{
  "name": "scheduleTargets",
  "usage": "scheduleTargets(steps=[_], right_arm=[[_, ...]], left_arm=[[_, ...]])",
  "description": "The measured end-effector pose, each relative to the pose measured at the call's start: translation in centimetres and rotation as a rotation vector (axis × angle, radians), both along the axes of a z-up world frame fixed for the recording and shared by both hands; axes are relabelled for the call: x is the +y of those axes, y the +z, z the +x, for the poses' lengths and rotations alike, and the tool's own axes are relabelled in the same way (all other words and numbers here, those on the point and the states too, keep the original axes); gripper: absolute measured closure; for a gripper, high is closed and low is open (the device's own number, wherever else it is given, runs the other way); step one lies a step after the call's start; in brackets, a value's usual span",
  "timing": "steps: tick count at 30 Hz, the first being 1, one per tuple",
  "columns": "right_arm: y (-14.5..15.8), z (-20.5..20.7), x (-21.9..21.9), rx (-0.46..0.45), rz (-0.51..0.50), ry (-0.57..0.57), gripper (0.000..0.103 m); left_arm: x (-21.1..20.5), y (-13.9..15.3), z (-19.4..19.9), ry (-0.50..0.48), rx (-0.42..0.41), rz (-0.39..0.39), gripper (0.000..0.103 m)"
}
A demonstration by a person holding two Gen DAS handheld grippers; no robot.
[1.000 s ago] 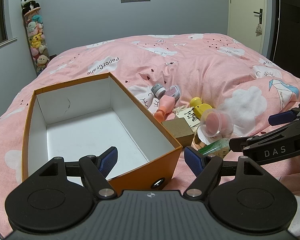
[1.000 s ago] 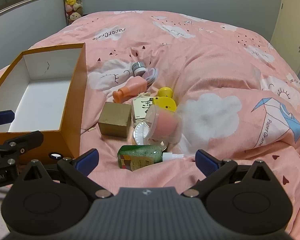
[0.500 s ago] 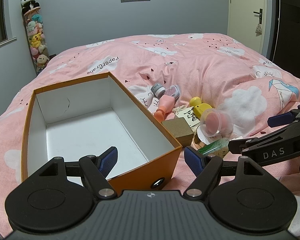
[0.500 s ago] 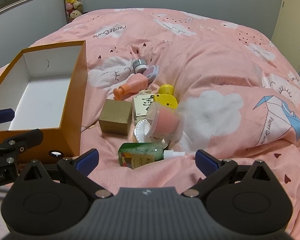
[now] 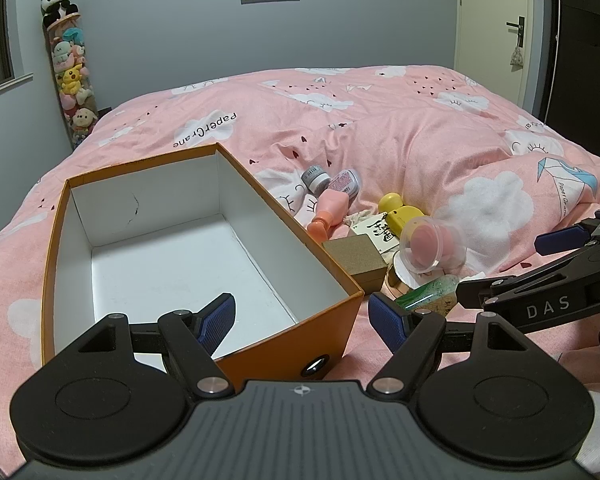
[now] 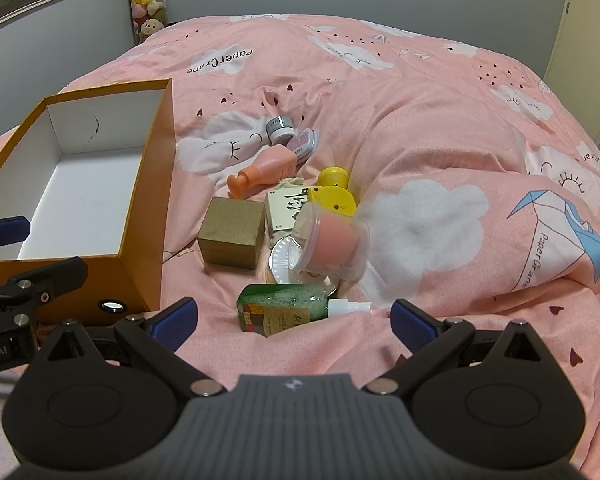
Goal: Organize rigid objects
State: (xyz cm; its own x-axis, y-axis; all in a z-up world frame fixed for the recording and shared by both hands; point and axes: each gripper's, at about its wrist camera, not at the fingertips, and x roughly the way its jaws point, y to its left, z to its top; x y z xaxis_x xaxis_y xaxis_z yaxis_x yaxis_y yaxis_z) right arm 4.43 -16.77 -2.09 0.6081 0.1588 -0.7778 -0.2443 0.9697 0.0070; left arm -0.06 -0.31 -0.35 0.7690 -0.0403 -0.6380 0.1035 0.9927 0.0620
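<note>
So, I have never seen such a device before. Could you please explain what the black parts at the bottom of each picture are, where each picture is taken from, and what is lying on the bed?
The black parts are two hand-held grippers; a person carries one in each hand. Each has a camera looking forward along its two blue-tipped fingers.

One picture comes from the left gripper, the other from the right gripper. Both stand open and hold nothing.

On the pink bedcover sits an open orange box, white inside, with nothing in it. Beside it lies a small heap: a green bottle, a gold box, a clear cup with something pink inside, a yellow toy, a pink bottle, a small card box with writing, a grey-lidded jar and a pink tin.
</note>
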Motion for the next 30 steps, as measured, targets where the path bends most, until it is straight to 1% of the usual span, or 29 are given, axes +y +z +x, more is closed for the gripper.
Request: scheduleTargets(steps=[15,19,23,25,26,27,30], right_arm=[[-0.1,0.0,0.0,0.008,0.002,0.000,0.002],[-0.1,0.2,-0.1,0.021,0.004,0.010,0.002],[0.0,0.7,-0.4,0.041,0.012,0.018,0.003],[0.0,1.0,-0.7,0.052,0.022,0.024,0.003],[0.1,1.1,-0.8,0.054,0.025,0.026,0.005],[0.1,1.3,-0.9,0.056,0.028,0.029,0.009],[0.2,2.0,-1.4,0.069,0.044,0.037,0.017]], left_arm=[[-0.1,-0.2,-0.1,-0.004,0.002,0.001,0.014],[-0.4,-0.4,-0.1,-0.027,0.008,0.008,0.014],[-0.8,-0.3,0.3,-0.074,0.019,0.012,0.020],[-1.0,0.3,0.9,-0.106,0.020,0.020,0.021],[-1.3,0.5,1.0,-0.128,0.017,0.028,0.022],[-1.5,0.7,1.3,-0.150,0.015,0.036,0.024],[-2.4,1.1,2.2,-0.210,0.014,0.067,0.028]])
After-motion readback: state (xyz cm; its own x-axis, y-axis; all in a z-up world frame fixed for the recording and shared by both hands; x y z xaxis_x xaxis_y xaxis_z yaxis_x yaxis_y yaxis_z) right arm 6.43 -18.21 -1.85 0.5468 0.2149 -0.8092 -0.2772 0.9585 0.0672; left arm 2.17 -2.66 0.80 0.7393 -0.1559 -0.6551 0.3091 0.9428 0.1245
